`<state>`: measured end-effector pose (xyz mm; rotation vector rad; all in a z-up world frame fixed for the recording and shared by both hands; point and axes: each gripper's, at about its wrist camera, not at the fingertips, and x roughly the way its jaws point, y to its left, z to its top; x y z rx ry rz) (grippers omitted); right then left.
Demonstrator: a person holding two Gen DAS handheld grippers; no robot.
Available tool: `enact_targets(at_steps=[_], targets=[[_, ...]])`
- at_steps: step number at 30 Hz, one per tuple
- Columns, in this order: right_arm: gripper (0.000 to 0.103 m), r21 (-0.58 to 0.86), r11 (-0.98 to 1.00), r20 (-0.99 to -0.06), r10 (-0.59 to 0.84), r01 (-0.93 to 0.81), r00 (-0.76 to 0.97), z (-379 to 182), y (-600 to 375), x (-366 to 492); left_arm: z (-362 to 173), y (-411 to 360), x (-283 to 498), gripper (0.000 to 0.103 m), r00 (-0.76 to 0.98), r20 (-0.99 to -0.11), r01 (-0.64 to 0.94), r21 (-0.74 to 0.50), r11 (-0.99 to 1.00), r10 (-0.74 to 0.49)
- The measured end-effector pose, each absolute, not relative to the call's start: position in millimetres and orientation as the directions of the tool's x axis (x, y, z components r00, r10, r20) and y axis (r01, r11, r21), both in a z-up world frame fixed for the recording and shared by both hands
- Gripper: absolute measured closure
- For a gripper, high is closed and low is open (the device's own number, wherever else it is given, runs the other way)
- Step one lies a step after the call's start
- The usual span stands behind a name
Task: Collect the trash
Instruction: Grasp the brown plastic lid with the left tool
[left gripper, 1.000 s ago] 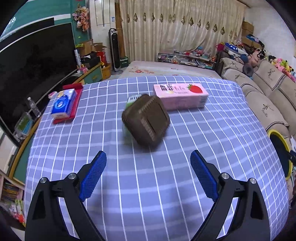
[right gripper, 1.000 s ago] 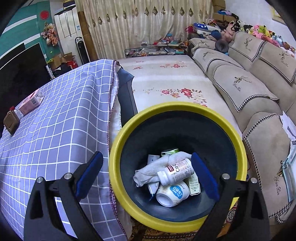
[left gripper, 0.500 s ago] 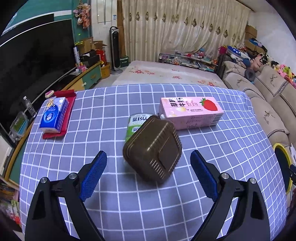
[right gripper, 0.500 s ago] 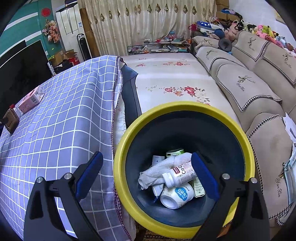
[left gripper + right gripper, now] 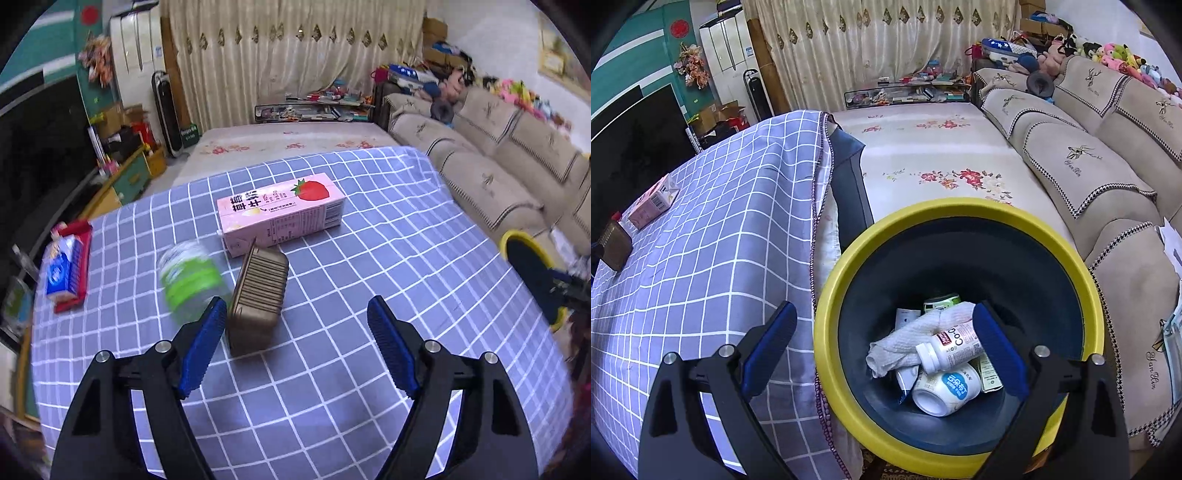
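While closing, tongs (image 5: 295, 325) around box (image 5: 258, 295).

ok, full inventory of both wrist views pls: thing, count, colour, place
milk carton: 1, pink with strawberry print, lying on the checked tablecloth, far side
ribbed container: 1, brown, on its side just in front of the carton
bottle: 1, green and white, blurred, left of the container
tissue pack: 1, blue and white, on a red tray at the table's left edge
bin: 1, yellow rim, dark inside, on the floor beside the table
white bottles: 2, in the bin
cloth: 1, white, in the bin, with a few smaller packs I can't identify
sofa: 1, beige, right side
left hand-held gripper: blue pads, closing, nothing between them
right hand-held gripper: blue pads, open over the bin
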<state>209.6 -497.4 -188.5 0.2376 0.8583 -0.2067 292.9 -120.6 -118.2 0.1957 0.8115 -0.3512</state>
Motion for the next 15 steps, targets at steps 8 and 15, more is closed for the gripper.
enact_targets(at_steps=[8,15], targets=[[0.012,0.125,0.955,-0.766,-0.08,0.27,0.637,-190.2,-498.7,206.1,-107.1,-116.5,299.6,0.03,0.649,-0.722,0.375,0.028,0.927,-0.24],[0.012,0.138,0.953,-0.769,-0.069,0.27,0.635,-193.5,-498.2,207.2,-119.7,-129.4,311.7,0.038,0.582,-0.774,0.433,0.038,0.9,-0.248]])
